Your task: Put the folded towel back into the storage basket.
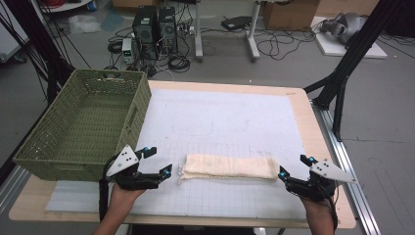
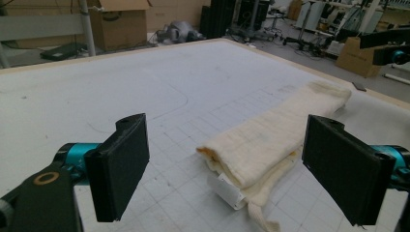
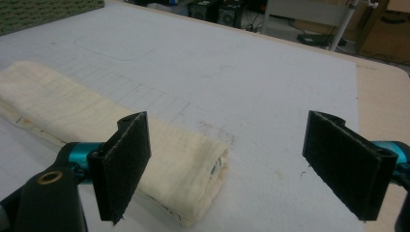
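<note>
While the folded cream cloth (image 1: 228, 168) lies flat as a long strip near the front edge of the desk (image 1: 313, 127), on the white gridded mat (image 1: 220, 122), a gripper flanks each of its ends. At the cloth's nine o'clock the left gripper (image 1: 161, 162) hovers just beside the end, jaws wide apart and holding nothing; its own view shows the cloth (image 2: 270, 140) between the pads with a white tag at the near corner. At three o'clock the right gripper (image 1: 295, 166) sits just off the other end, jaws likewise spread wide and empty. A green wicker basket (image 1: 88, 122) stands at the cloth's ten o'clock, on the desk's left edge.
</note>
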`<state>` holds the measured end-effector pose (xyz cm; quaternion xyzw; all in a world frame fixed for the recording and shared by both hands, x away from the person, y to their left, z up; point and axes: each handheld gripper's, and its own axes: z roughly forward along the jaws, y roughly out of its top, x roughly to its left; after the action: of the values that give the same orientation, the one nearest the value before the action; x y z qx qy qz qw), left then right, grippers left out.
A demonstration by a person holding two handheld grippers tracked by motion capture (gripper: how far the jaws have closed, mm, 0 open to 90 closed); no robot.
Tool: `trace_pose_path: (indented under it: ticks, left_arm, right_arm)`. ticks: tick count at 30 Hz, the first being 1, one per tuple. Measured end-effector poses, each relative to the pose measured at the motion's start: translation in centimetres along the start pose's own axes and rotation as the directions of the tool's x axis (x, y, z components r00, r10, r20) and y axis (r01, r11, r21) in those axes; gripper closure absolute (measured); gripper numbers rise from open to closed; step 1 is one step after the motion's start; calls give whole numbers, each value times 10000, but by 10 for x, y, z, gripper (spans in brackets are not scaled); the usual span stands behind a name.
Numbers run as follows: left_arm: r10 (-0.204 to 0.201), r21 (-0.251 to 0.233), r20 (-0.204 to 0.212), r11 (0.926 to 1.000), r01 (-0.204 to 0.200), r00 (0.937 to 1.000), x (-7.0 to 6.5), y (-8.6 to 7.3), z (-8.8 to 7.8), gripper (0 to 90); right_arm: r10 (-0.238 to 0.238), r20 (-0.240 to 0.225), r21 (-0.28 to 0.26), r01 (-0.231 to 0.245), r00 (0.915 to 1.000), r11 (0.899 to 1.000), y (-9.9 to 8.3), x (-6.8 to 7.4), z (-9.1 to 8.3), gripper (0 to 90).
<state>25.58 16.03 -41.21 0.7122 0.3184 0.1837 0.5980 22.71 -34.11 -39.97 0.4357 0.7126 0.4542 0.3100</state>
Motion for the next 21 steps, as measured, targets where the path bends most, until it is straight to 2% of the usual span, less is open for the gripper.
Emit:
trace_pose_path:
  ticks: [3, 5, 10, 12, 14, 17, 19, 21]
  left_arm:
    - [95, -92, 76, 9999, -94, 9999, -1, 4, 0, 173]
    - [-39, -98, 287, 9999, 42, 9996, -3, 9, 0, 173]
    - [-135, 558, 581, 9984, 102, 9982, -6, 22, 4, 175]
    - [-22, 739, 603, 9973, -22, 9982, -6, 24, 8, 172]
    - [-62, 914, 663, 9958, 2, 9978, -6, 25, 12, 172]
    - [-298, 1115, 720, 9935, 217, 9970, -3, 27, 18, 174]
    - [-589, 1243, 694, 9910, 500, 9958, -1, 27, 23, 175]
    - [-588, 1466, 647, 9880, 488, 9962, 2, 27, 28, 175]
  right_arm:
    - [39, -38, 7, -39, 10000, 10000, 0, 0, 1, 161]
    - [63, -48, 65, -62, 10000, 10000, -1, 0, 2, 161]
    - [22, -7, 115, -22, 10000, 9999, -1, 1, 4, 161]
    - [156, 20, 121, -156, 9999, 9998, -1, 1, 4, 161]
    - [83, 65, 154, -84, 9999, 9998, -2, 1, 3, 161]
    - [156, 91, 191, -158, 9998, 9997, -2, 1, 2, 161]
    - [140, 135, 227, -143, 9998, 9996, -3, 1, 2, 161]
    - [104, 159, 246, -108, 9998, 9996, -3, 0, 3, 161]
